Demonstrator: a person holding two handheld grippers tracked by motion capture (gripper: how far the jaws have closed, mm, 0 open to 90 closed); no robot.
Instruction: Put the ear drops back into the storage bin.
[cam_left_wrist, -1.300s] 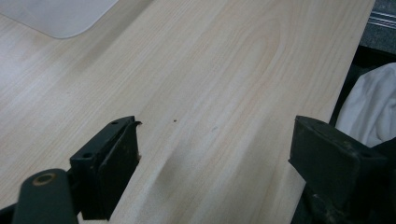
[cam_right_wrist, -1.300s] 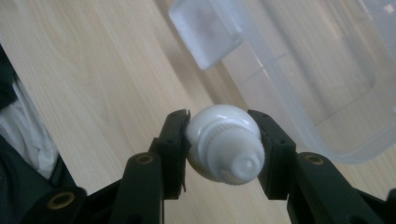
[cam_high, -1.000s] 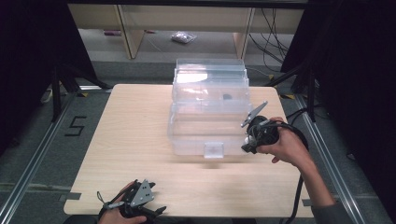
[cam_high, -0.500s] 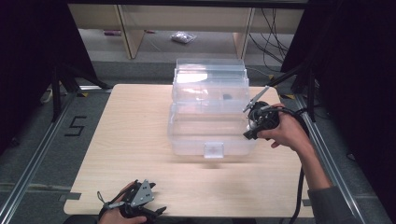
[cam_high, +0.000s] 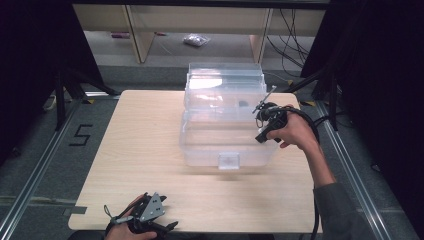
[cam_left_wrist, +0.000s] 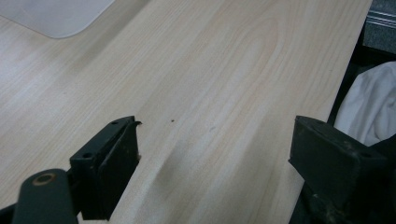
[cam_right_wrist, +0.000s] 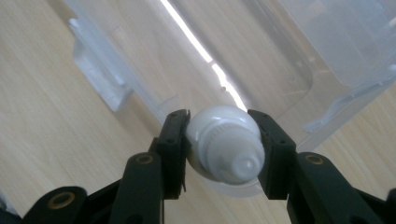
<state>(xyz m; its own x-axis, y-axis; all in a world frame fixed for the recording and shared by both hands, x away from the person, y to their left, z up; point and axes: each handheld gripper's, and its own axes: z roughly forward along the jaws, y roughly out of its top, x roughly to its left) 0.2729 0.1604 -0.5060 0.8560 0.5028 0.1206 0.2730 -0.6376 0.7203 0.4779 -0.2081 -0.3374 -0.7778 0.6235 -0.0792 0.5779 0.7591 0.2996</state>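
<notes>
A clear plastic bin (cam_high: 225, 135) stands on the wooden table (cam_high: 145, 140), its clear lid (cam_high: 225, 80) raised behind it. At the bin's right side my right gripper (cam_high: 260, 122) is held in a hand. In the right gripper view that gripper (cam_right_wrist: 219, 135) is shut on a small white capped bottle (cam_right_wrist: 224, 142), just over the bin's rim (cam_right_wrist: 261, 56). My left gripper (cam_high: 150, 220) rests at the table's front edge. Its jaws stand wide open in the left gripper view (cam_left_wrist: 215, 135), with bare table (cam_left_wrist: 210, 70) between them.
A corner of the bin (cam_left_wrist: 56, 16) lies far ahead of the left gripper. White cloth (cam_left_wrist: 369, 107) hangs off the table edge beside it. Beyond the table stand wooden shelves with a small bag (cam_high: 196, 40) on the floor. A "5" (cam_high: 82, 135) marks the floor at left.
My right hand has carried the white bottle away from the front, along the bin's right side toward its back. The left gripper has stayed put.
</notes>
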